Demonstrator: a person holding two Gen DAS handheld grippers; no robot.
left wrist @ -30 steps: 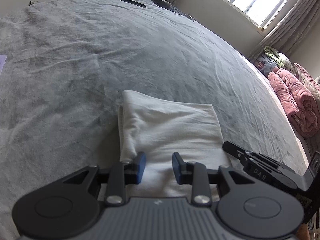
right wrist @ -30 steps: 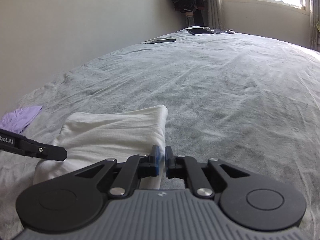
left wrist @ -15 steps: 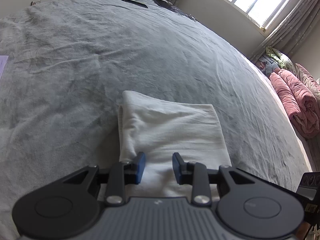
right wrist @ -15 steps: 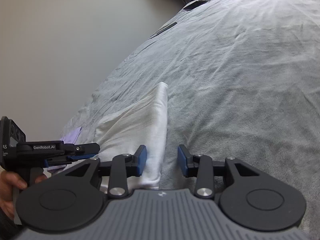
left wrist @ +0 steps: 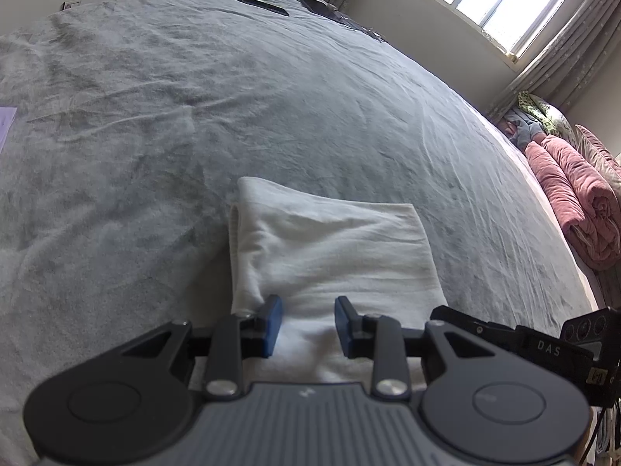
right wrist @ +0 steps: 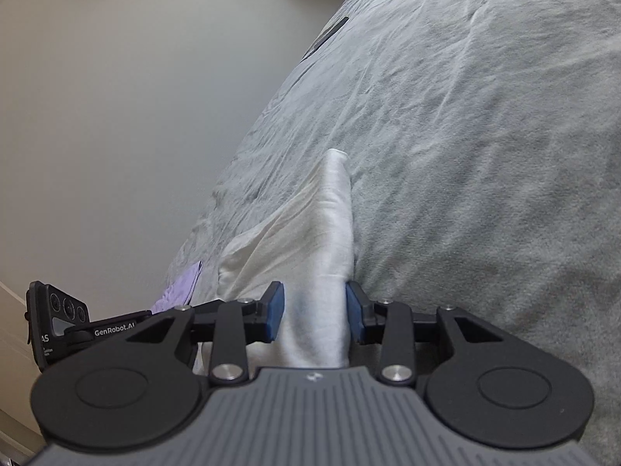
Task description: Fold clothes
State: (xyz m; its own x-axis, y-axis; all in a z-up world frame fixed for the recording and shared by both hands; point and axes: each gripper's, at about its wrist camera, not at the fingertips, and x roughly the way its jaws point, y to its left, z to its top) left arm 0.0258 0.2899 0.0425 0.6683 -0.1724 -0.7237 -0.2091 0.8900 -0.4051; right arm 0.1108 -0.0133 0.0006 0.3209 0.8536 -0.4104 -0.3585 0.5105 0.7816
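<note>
White folded cloth (left wrist: pixel 330 256) lies on the grey bed (left wrist: pixel 194 116), just ahead of both our grippers. Left gripper (left wrist: pixel 308 326) and right gripper (right wrist: pixel 314 310) gape wide, holding nothing; its long side runs away from us.

"GenRobot.AI" on left gripper (right wrist: pixel 116 326)
</note>
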